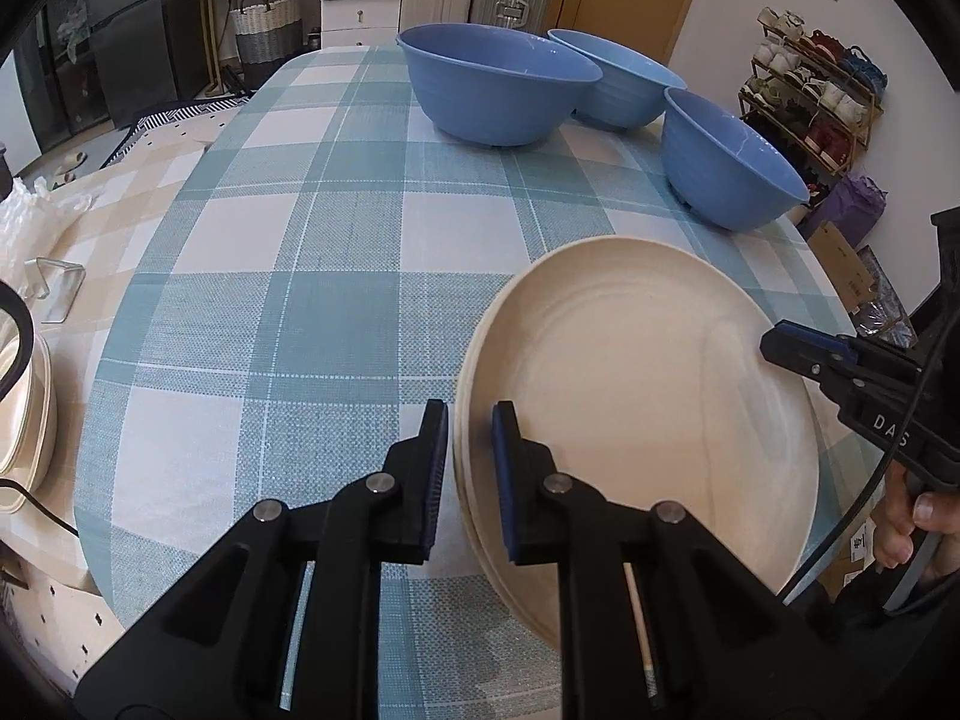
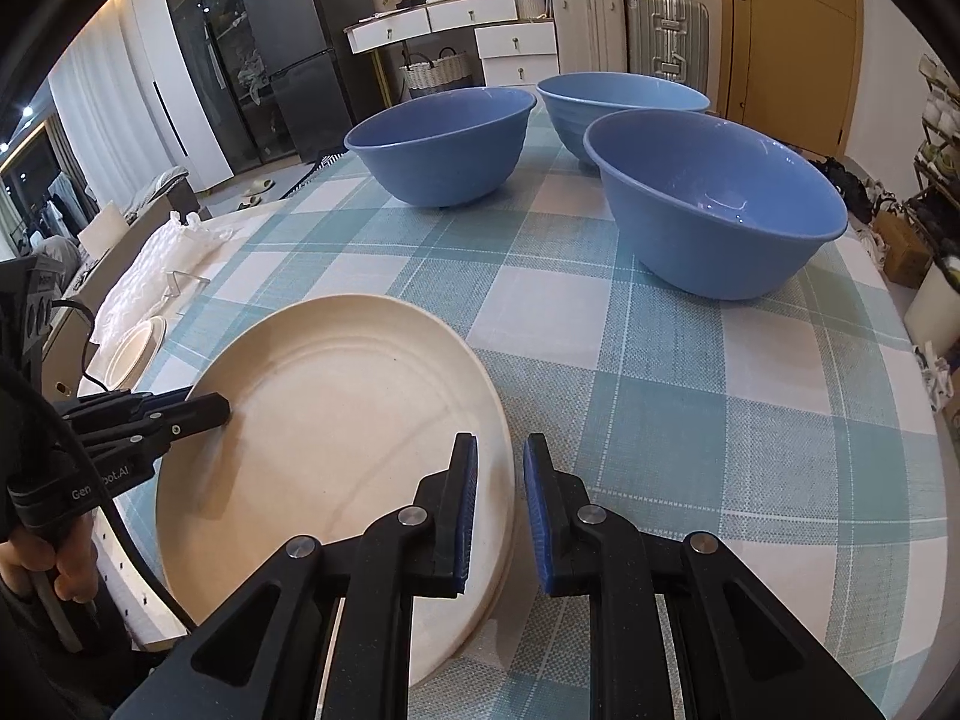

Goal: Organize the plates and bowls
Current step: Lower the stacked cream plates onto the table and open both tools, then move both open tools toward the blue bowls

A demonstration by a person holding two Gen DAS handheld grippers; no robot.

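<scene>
Plates (image 1: 648, 396), a cream stack of them, sit near the tabletop (image 1: 288, 276) edge, clenched at opposite rims by the left hand-held gripper (image 1: 469, 474) and the right hand-held gripper (image 2: 499, 510). Three blue bowls (image 2: 714, 204) stand apart beyond. Judged risk: each grip bites only a rim, so uneven lifting could tilt the stack, letting lower plates slide out or the top one slip toward the edge.

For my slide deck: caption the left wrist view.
Both grippers clamp opposite rims of stacked cream plates; three blue bowls wait beyond.
</scene>
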